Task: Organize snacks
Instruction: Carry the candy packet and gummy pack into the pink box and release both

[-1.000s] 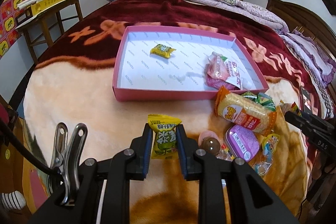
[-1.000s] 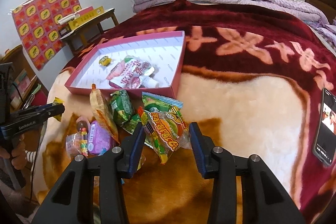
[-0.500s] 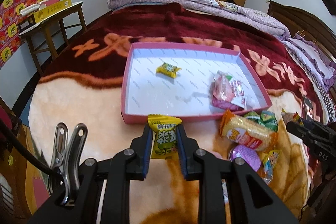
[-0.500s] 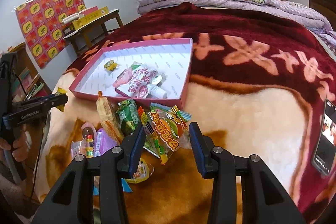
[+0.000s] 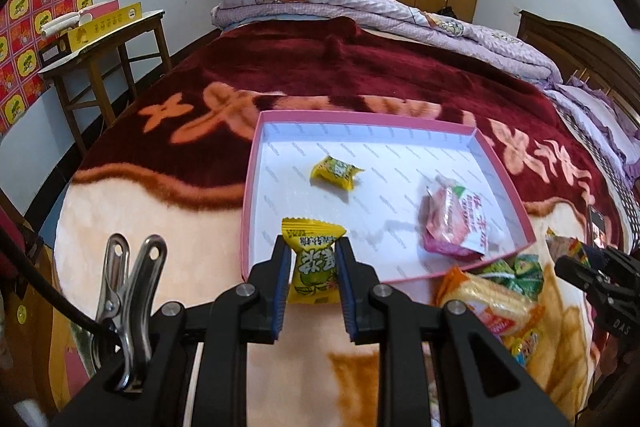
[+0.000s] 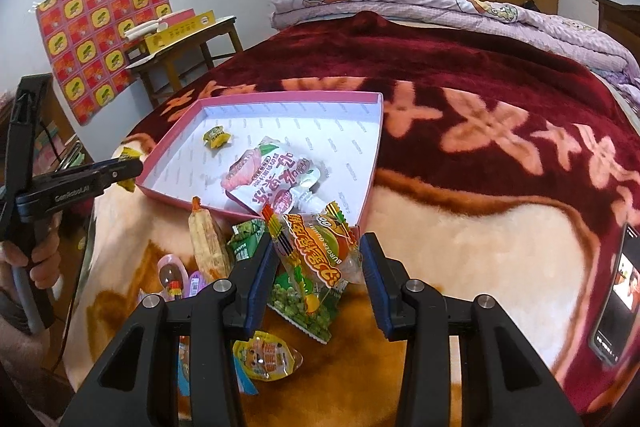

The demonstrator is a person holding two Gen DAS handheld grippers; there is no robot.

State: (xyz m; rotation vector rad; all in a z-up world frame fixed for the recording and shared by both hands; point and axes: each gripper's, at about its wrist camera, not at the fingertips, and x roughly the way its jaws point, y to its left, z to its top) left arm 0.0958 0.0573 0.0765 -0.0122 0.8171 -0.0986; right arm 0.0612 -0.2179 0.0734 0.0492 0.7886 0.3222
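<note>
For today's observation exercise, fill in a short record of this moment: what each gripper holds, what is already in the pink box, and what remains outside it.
left gripper: shut on yellow lime candy, at the box's near edge
right gripper: shut on burger gummy packet
pink box: on the bed blanket, lid off
inside the box: small yellow candy; pink drink pouch
outside the box: snack pile on the blanket, near its front corner
phone: on the blanket, screen lit

Your left tool (image 5: pixel 313 267) is closed, both pads pressing a held item, fingers level and pointing forward. Your right tool (image 6: pixel 319 267) also clamps an item, at a wider jaw spacing. Your left hand (image 6: pixel 38 259) grips its handle.
</note>
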